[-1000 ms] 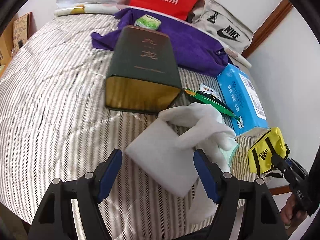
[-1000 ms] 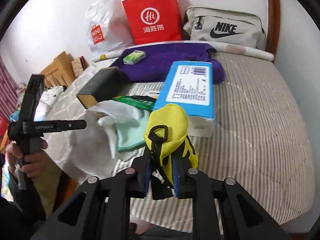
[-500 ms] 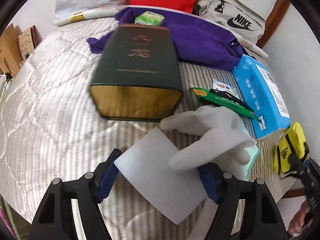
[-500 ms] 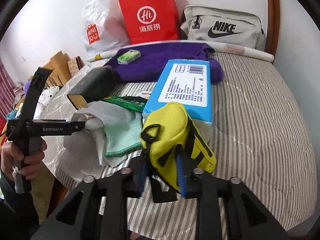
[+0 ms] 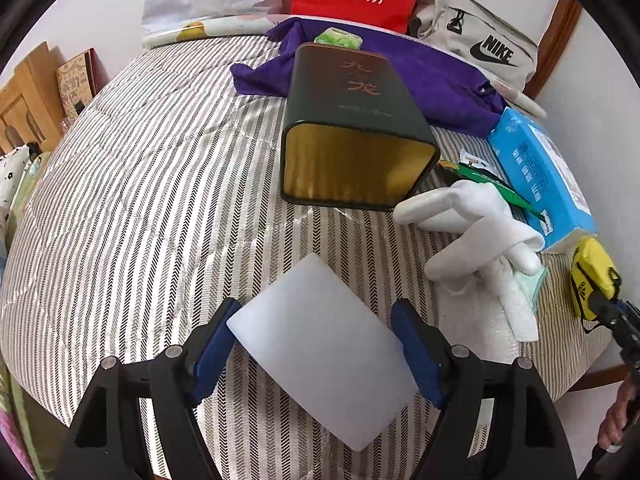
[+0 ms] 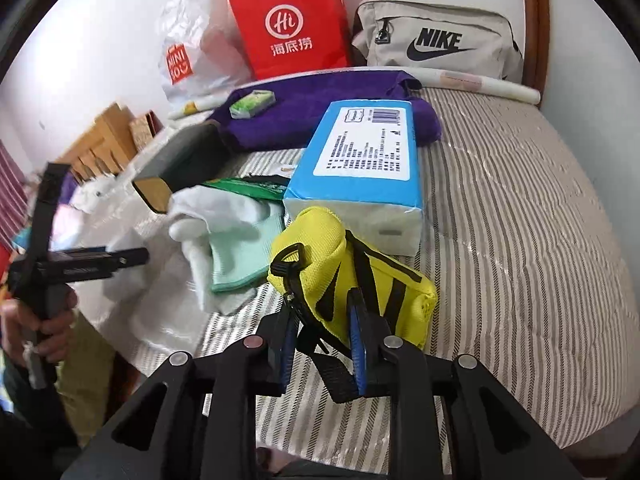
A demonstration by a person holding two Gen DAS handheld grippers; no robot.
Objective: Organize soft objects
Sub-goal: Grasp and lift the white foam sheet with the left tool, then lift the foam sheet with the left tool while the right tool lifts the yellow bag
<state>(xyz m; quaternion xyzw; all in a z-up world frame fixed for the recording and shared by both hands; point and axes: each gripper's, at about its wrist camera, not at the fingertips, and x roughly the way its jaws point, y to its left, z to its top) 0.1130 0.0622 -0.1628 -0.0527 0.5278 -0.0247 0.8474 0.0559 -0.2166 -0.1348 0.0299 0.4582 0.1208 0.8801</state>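
two soft things are being carried over the striped bed, one in each gripper.

nearest in the left wrist view, a white foam block (image 5: 324,354) is being held cornerwise between the pads of the left gripper (image 5: 316,348), whose wide jaws are opening, probably so that the smooth, squashy slab is being let go onto the quilt (image 5: 140,208); in the right wrist view a yellow woven pouch (image 6: 352,276) with black straps is being pinched by the narrow right gripper (image 6: 322,350), whose jaws are easing apart too, just in front of the blue tissue pack (image 6: 360,160). beyond them white gloves (image 5: 468,224) are being left limp over a mint cloth (image 6: 240,252), beside a rigid dark tin (image 5: 352,136) lying open-ended; farther back a purple towel (image 5: 432,80) is being left crumpled before the bags.
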